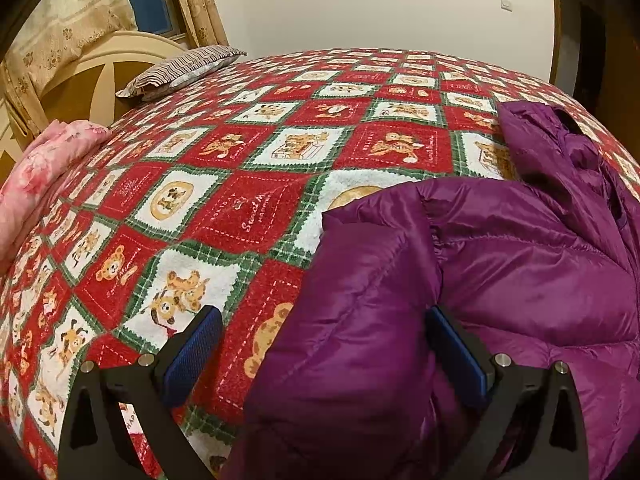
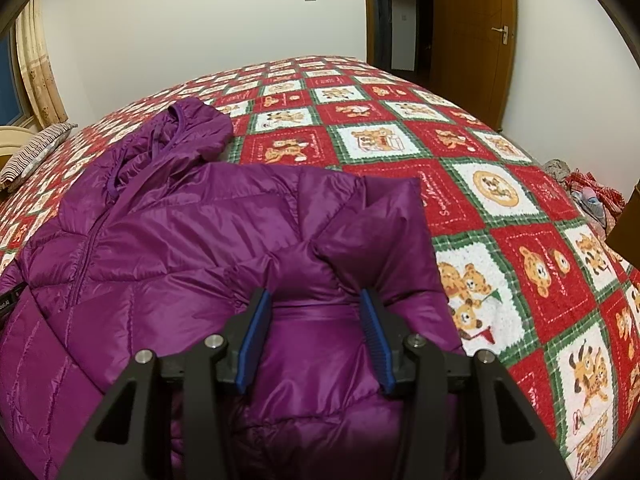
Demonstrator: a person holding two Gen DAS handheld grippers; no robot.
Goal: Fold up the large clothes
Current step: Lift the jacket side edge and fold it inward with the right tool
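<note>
A purple hooded puffer jacket (image 2: 180, 220) lies front up on the bed, its hood (image 2: 192, 124) toward the far wall. One sleeve (image 2: 372, 232) is folded in over the body. My right gripper (image 2: 314, 296) is shut on a puffy fold of that sleeve, and the fabric bunches between both blue pads. In the left wrist view the jacket (image 1: 520, 260) fills the right half, and its other sleeve (image 1: 360, 280) lies across it. My left gripper (image 1: 323, 314) stands wide open over this sleeve's edge. Its right pad is against the fabric; its left pad (image 1: 192, 356) hangs over bare bedspread.
The red, white and green bear-patterned bedspread (image 1: 240, 200) covers the whole bed. A striped pillow (image 1: 188, 68) and a pink folded quilt (image 1: 40, 172) lie by the cream headboard (image 1: 100, 76). A pile of cloth (image 2: 588, 196) sits past the bed's right edge, below a wooden door (image 2: 472, 40).
</note>
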